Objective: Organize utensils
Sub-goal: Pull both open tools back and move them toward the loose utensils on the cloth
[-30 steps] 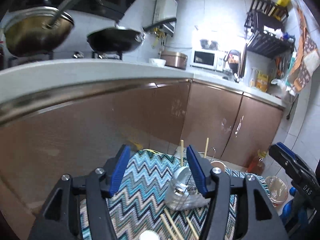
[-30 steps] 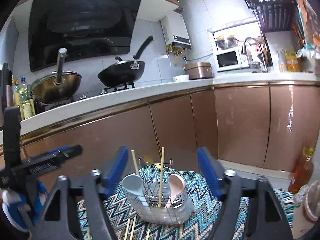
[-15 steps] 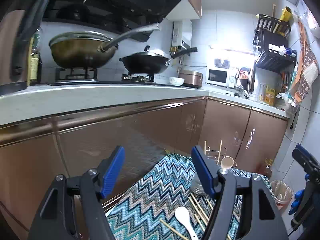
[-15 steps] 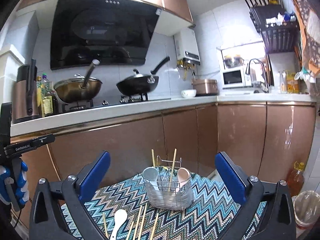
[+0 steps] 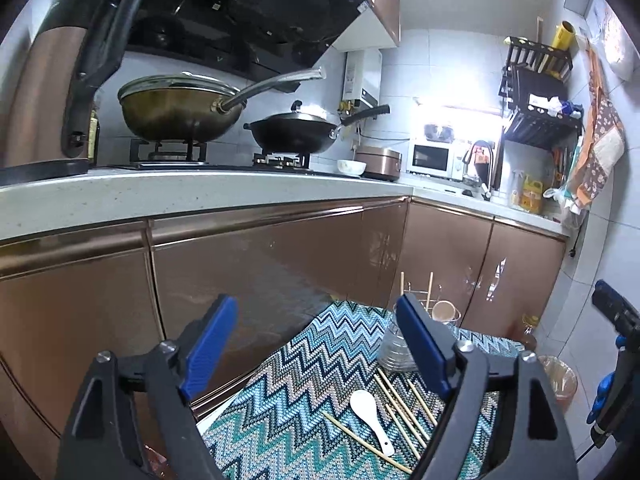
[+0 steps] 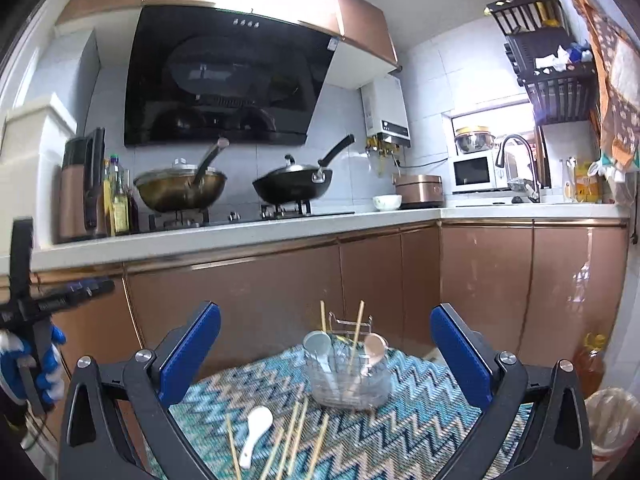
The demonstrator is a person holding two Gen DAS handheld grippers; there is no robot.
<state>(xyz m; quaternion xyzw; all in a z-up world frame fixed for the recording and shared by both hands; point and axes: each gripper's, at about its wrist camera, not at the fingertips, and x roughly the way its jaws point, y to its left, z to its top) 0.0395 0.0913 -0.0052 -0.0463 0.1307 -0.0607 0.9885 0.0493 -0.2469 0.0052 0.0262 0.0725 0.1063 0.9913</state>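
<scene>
Chopsticks and a spoon lie loose on the zigzag cloth before the caddy, awaiting sorting. Left claw is opening, empty; right claw gapes wide, empty.

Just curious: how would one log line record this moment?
left jaws opening, empty | right jaws open, empty | white ceramic spoon loose on zigzag cloth

The left gripper hangs above a zigzag-patterned cloth, its blue fingers opening with nothing between them. On the cloth lie a white spoon and loose chopsticks. Beyond them a wire utensil holder stands with two chopsticks upright in it, partly hidden behind the right finger. The right gripper shows at the frame's right edge.
</scene>
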